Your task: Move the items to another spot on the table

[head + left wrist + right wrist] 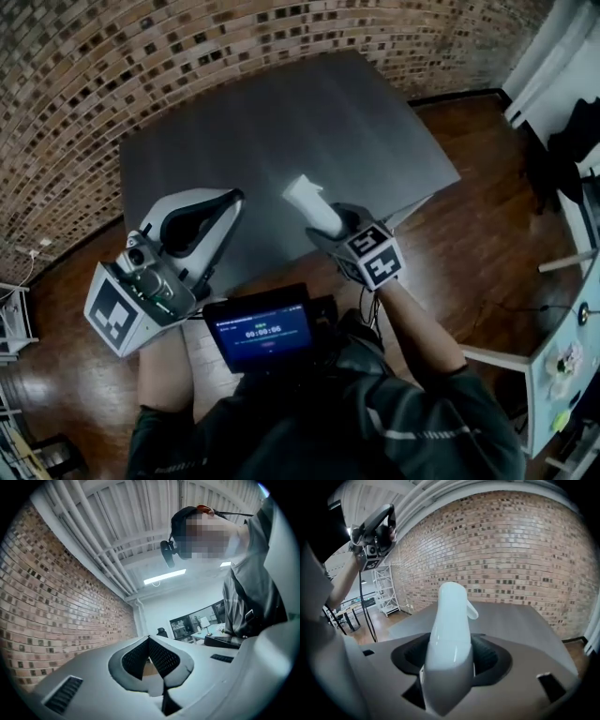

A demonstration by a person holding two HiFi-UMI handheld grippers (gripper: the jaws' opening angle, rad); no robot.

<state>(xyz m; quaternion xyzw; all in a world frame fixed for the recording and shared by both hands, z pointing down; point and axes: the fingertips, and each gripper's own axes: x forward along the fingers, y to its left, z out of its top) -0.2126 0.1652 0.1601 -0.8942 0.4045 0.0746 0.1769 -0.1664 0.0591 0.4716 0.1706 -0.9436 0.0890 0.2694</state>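
Holding white plastic item (306, 199) pinched in right gripper (328, 223) above near table (309, 112) edge, unplaced; left gripper (232, 199) pressed together, empty.

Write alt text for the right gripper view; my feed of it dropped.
The right gripper is shut on a smooth white plastic item that points up and away. Beyond it lie the grey table and a brick wall; the left gripper is raised at upper left.

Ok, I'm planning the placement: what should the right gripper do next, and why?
Probably lower the white item onto the grey table: the right gripper is shut on it above the tabletop, while the left gripper is shut and empty.
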